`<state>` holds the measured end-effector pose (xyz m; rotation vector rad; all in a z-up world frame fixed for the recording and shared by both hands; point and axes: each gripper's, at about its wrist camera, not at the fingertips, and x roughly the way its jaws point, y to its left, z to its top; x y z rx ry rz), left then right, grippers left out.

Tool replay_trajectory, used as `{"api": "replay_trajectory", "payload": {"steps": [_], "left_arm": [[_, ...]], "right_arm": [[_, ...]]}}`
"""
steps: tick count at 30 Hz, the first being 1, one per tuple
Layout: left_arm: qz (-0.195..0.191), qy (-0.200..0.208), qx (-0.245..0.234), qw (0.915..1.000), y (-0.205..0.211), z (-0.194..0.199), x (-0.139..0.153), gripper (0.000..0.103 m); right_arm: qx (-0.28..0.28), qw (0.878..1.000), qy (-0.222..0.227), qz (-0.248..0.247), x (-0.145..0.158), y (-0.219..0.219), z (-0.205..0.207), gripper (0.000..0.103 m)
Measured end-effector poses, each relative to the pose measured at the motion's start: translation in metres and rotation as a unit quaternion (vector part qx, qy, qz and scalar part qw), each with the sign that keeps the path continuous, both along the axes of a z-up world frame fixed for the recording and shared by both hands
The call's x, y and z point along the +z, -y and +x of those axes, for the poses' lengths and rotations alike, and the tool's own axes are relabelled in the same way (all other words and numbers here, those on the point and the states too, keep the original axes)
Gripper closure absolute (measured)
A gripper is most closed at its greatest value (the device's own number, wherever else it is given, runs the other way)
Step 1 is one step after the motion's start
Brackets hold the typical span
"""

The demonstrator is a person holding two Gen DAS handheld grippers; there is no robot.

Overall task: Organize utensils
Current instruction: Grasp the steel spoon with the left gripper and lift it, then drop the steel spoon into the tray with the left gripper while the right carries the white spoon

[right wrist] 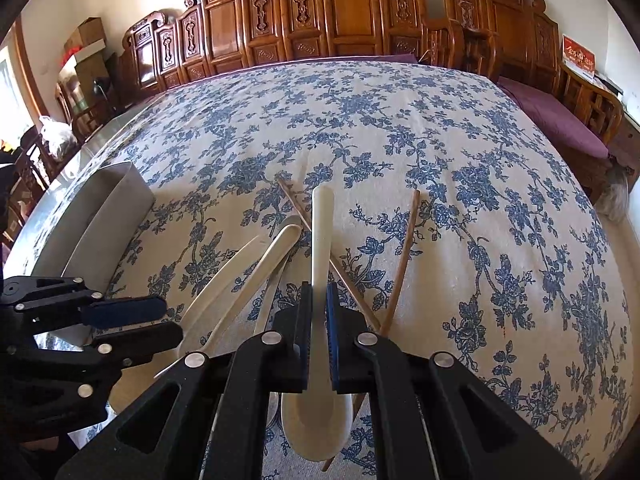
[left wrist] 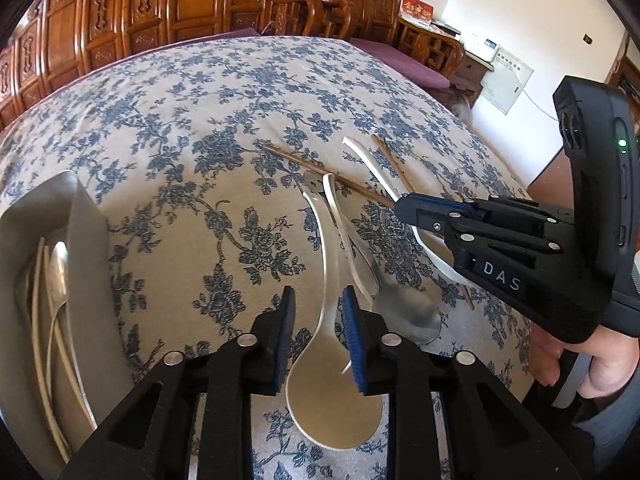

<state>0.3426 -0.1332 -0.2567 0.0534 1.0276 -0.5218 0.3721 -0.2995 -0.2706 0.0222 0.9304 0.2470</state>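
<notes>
Several white spoons, a metal spoon (left wrist: 404, 304) and two wooden chopsticks (right wrist: 404, 264) lie in a loose pile on the floral tablecloth. My left gripper (left wrist: 320, 340) is open, its blue pads either side of a white spoon (left wrist: 332, 384) whose handle points away. My right gripper (right wrist: 319, 336) is shut on the neck of another white spoon (right wrist: 320, 240), bowl toward the camera, lying over a chopstick. The right gripper also shows in the left wrist view (left wrist: 404, 204). The left gripper also shows in the right wrist view (right wrist: 132, 322).
A grey utensil tray (left wrist: 86, 264) stands at the left of the table with white and metal utensils in it; it also shows in the right wrist view (right wrist: 108, 208). Carved wooden furniture and a purple-cushioned bench (right wrist: 556, 120) stand behind the table.
</notes>
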Motion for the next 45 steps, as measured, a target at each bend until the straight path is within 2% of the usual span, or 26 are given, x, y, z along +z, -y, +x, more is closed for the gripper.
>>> {"api": "replay_trajectory", "payload": {"steps": [5,7,10,17,26,36,45], "left_arm": [[0.004,-0.014,-0.003,0.9999,0.004,0.004,-0.009,0.086],[0.010,-0.016,-0.003,0.9998,0.005,0.005,-0.012,0.093],[0.011,-0.016,-0.004,0.9998,0.005,0.004,-0.013,0.096],[-0.003,0.014,-0.010,0.9998,-0.003,-0.008,0.005,0.100],[-0.017,0.036,0.015,0.9991,-0.035,-0.015,0.032,0.100],[-0.024,0.060,0.049,0.9967,-0.079,-0.019,0.057,0.100],[-0.023,0.068,0.086,0.9936,-0.128,-0.013,0.065,0.100]], "right_arm": [[0.001,1.000,0.000,-0.002,-0.001,0.000,0.000,0.095],[0.002,1.000,-0.001,-0.002,0.000,0.000,0.001,0.095],[0.002,1.000,-0.001,-0.002,-0.001,0.000,0.001,0.095],[0.001,1.000,-0.001,-0.002,-0.001,-0.001,0.000,0.095],[0.008,1.000,0.004,-0.005,0.002,-0.009,-0.002,0.095],[0.026,0.999,0.026,0.005,0.017,-0.027,-0.014,0.095],[0.047,0.998,0.046,0.016,0.031,-0.047,-0.024,0.095]]}}
